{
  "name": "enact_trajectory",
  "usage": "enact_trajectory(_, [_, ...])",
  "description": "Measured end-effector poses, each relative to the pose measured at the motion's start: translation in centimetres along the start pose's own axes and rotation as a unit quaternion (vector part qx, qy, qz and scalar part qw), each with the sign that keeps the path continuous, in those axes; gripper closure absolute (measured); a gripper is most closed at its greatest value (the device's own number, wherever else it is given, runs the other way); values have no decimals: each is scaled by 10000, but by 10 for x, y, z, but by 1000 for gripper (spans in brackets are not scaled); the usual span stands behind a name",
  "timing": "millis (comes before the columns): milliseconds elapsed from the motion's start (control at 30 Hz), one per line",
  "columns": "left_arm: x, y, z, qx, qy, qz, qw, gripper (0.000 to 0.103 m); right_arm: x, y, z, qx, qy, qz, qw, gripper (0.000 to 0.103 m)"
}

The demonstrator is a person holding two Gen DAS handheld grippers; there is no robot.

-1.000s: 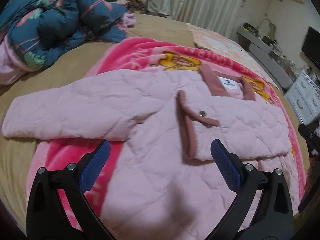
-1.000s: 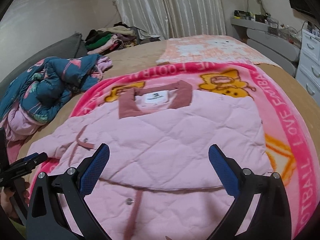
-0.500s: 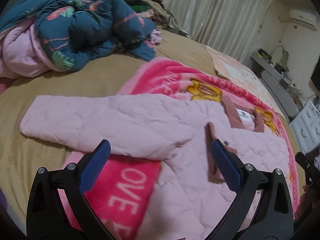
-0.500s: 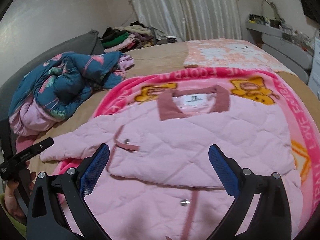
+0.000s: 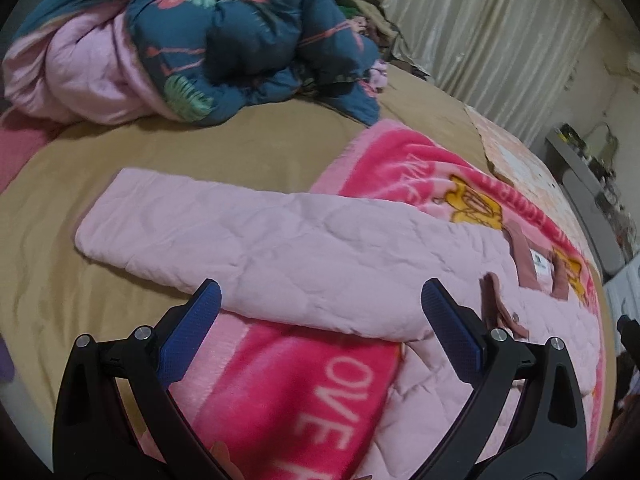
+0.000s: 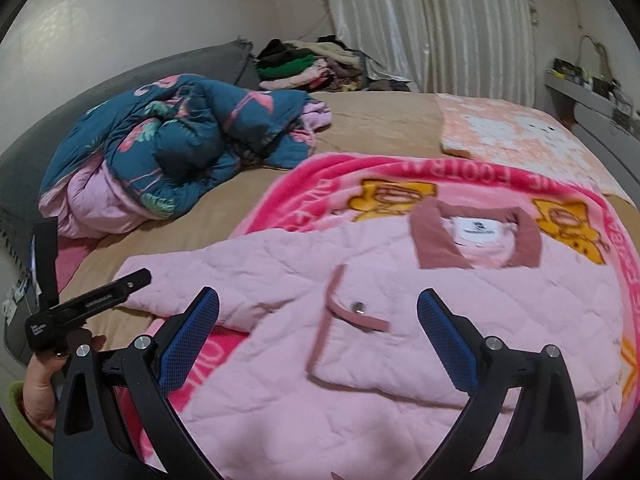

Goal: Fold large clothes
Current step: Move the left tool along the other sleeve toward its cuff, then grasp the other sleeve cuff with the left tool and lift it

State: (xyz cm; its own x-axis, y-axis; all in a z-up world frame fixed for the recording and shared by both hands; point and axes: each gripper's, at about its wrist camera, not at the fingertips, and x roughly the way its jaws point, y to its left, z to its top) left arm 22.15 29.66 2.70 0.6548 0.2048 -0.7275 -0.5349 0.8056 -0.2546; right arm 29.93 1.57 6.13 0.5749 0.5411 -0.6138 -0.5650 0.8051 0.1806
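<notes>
I hold the left gripper spread wide above the pink jacket's outstretched sleeve, positioned to fold it inward. The right gripper hovers empty, fingers apart, over the jacket body lying flat on the bed's blanket.

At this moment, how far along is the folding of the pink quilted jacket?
Early. Done: the pink quilted jacket lies flat on the pink fleece blanket, with one side already folded across the front near the snap button. In hand: nothing; left gripper and right gripper are open, above it. Left: the outstretched sleeve and the body folds.
</notes>
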Motion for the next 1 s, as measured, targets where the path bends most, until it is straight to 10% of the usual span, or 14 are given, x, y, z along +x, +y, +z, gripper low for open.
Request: enact_trajectory(1000, [58, 142, 6, -2361, 663, 217, 9692, 9, 130, 114, -18, -844, 1194, 475, 9881, 4])
